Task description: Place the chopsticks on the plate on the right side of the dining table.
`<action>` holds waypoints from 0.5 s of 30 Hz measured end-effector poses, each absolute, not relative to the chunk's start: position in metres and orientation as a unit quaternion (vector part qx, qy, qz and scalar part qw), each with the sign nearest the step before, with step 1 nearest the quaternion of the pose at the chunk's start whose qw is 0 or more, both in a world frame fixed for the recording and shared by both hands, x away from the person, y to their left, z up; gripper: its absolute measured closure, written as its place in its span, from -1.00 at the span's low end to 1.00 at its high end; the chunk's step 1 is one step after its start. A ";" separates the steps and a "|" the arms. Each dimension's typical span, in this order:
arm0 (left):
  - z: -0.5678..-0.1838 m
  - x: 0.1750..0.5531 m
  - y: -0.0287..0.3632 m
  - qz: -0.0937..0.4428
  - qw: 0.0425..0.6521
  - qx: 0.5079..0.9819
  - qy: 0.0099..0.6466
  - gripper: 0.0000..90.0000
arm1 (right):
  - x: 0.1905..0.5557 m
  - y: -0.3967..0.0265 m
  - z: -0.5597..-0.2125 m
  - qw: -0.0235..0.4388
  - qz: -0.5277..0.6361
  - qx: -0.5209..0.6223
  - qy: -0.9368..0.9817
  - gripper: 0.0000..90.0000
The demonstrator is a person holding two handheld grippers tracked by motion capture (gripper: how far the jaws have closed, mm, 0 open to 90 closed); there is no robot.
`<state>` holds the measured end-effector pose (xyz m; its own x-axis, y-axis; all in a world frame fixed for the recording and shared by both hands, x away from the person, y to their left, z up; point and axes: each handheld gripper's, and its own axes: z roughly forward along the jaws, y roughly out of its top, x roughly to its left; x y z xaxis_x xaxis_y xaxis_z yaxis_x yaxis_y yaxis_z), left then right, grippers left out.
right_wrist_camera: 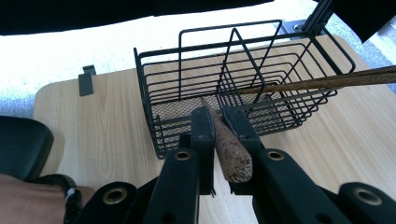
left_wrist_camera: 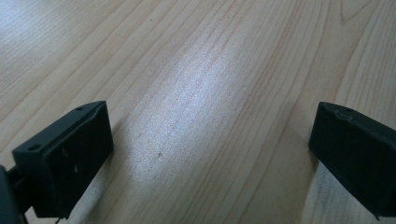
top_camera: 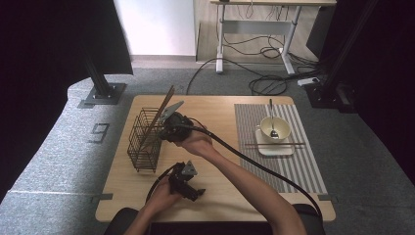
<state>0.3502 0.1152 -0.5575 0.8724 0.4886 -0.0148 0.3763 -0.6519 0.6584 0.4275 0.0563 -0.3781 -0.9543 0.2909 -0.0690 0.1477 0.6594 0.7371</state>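
Wooden desk (top_camera: 215, 193) sits in the middle of the high view. On its left side stands a black wire basket (top_camera: 145, 139). The right claw (top_camera: 169, 123) is right beside the basket, with a brown chopstick (top_camera: 161, 113) slanting up from it toward the upper left. The left claw (top_camera: 188, 188) rests lower down, near the bottom middle. At the right, a cup (top_camera: 274, 129) with a spoon (top_camera: 271, 120) sits on a striped mat (top_camera: 303, 156).

Next, the left claw view: its two jaws stand wide apart over bare wood, with nothing between them.

Last, the right claw view: the jaws are pinched tight on the chopstick's (right_wrist_camera: 229, 147) thick end, just in front of the basket (right_wrist_camera: 243, 84). Another chopstick (right_wrist_camera: 327, 81) pokes out of it to the right.
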 end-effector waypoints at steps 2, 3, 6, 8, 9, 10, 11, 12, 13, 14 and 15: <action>-0.558 0.350 0.115 0.082 0.343 0.905 0.239 -1.00 | 0.426 0.055 -0.376 0.088 0.395 0.120 0.907 0.83; -0.558 0.350 0.115 0.082 0.342 0.905 0.239 -1.00 | 0.425 0.054 -0.374 0.086 0.396 0.119 0.906 0.83; -0.558 0.350 0.115 0.083 0.343 0.905 0.238 -1.00 | 0.424 0.050 -0.370 0.077 0.400 0.118 0.906 0.83; -0.558 0.350 0.115 0.083 0.342 0.905 0.238 -1.00 | 0.424 0.048 -0.367 0.071 0.402 0.118 0.905 0.83; -0.558 0.350 0.115 0.083 0.342 0.905 0.238 -1.00 | 0.424 0.046 -0.366 0.069 0.403 0.117 0.905 0.83; -0.558 0.350 0.115 0.083 0.342 0.905 0.238 -1.00 | 0.423 0.045 -0.364 0.067 0.405 0.117 0.904 0.83; -0.558 0.350 0.115 0.082 0.342 0.905 0.238 -1.00 | 0.423 0.043 -0.363 0.065 0.407 0.118 0.904 0.83; -0.558 0.350 0.115 0.082 0.343 0.905 0.238 -1.00 | 0.423 0.041 -0.361 0.062 0.408 0.118 0.903 0.83; -0.558 0.350 0.115 0.083 0.342 0.905 0.238 -1.00 | 0.422 0.040 -0.359 0.061 0.410 0.118 0.903 0.83; -0.558 0.350 0.115 0.083 0.342 0.905 0.239 -1.00 | 0.422 0.039 -0.358 0.061 0.412 0.117 0.902 0.83; -0.558 0.350 0.115 0.082 0.342 0.905 0.239 -1.00 | 0.421 0.037 -0.356 0.059 0.414 0.118 0.901 0.83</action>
